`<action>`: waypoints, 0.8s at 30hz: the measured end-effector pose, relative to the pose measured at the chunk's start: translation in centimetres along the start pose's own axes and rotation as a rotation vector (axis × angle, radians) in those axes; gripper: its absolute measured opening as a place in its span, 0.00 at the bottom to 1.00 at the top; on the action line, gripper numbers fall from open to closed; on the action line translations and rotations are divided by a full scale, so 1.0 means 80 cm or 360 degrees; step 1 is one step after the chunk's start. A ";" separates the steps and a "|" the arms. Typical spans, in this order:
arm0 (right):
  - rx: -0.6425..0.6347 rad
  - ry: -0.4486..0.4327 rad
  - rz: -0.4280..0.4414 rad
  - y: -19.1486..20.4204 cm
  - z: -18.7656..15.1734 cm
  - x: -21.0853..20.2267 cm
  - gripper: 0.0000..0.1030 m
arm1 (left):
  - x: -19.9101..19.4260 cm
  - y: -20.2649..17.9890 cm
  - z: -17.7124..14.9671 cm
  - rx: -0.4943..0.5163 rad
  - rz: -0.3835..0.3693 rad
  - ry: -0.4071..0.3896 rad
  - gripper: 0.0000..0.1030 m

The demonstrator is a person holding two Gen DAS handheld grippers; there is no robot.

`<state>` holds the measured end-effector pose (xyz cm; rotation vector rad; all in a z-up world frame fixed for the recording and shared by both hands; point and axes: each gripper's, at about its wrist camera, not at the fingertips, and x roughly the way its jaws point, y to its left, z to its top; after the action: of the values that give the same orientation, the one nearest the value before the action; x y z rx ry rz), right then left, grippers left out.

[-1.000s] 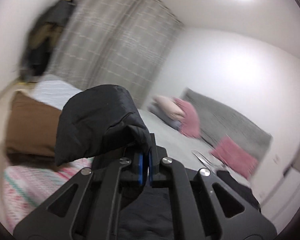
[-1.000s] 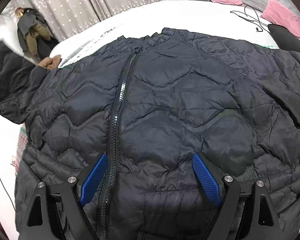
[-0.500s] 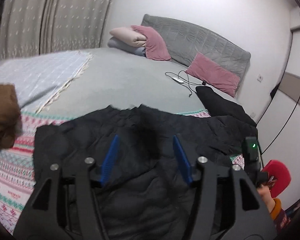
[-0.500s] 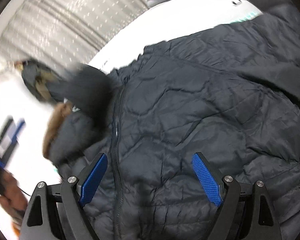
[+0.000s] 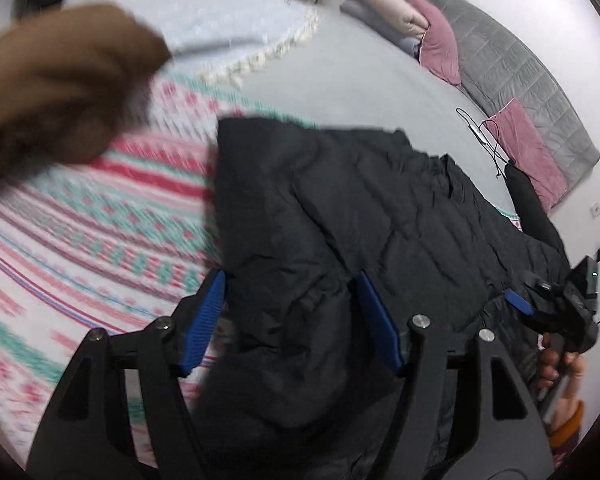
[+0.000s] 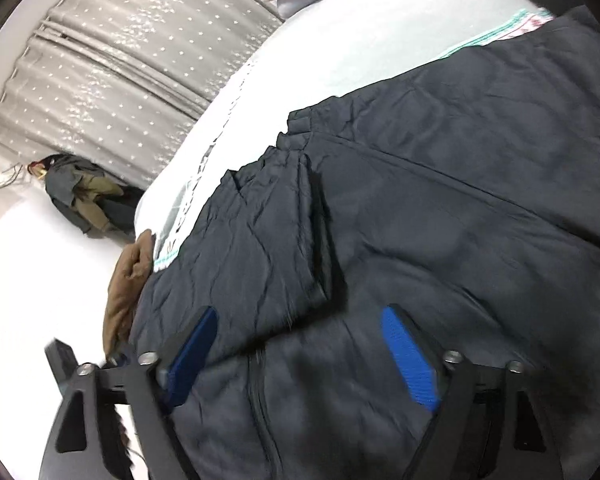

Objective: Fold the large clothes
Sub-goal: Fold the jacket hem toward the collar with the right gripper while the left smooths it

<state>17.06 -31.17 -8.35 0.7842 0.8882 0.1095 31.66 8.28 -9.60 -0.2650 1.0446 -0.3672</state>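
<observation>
A black quilted jacket (image 5: 380, 220) lies front up on the bed, one sleeve (image 6: 268, 248) folded across its chest beside the zip (image 6: 260, 396). My left gripper (image 5: 290, 280) hangs open just over the jacket's left part, its pads clear of the fabric. My right gripper (image 6: 300, 316) hovers over the lower front near the zip. Its jaws are closing with jacket cloth beneath them, and the pads touch nothing. In the left wrist view one blue pad (image 5: 519, 303) of the right gripper and a person's hand (image 5: 554, 364) show at the far right.
The jacket rests on a patterned pink and green blanket (image 5: 100, 220) over a grey bed (image 5: 360, 80). A brown garment (image 5: 60, 80) lies at the bed's left edge. Pink pillows (image 5: 528, 148) and a black cable (image 5: 484, 136) sit by the headboard. Curtains (image 6: 112, 60) hang behind.
My left gripper has let go of the sleeve it held up, opened, and dropped towards the jacket. The sleeve now lies across the front. My right gripper shifted sideways, rolled, and its jaws narrowed.
</observation>
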 end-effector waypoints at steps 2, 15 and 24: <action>0.0033 0.0011 0.0031 -0.001 0.002 0.021 0.16 | 0.013 -0.007 -0.002 -0.0002 0.0000 0.0013 0.18; -0.0660 -0.0116 -0.0405 0.089 -0.094 0.008 0.26 | -0.067 -0.059 -0.062 0.0320 0.0311 -0.0443 0.59; -0.0611 -0.0157 -0.0540 0.043 -0.092 0.003 0.63 | -0.028 -0.030 -0.115 0.0216 0.0338 -0.0206 0.69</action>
<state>12.59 -24.40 -8.98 0.2732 0.8612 -0.0571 22.20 6.66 -11.33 -0.0543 0.9064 -0.2248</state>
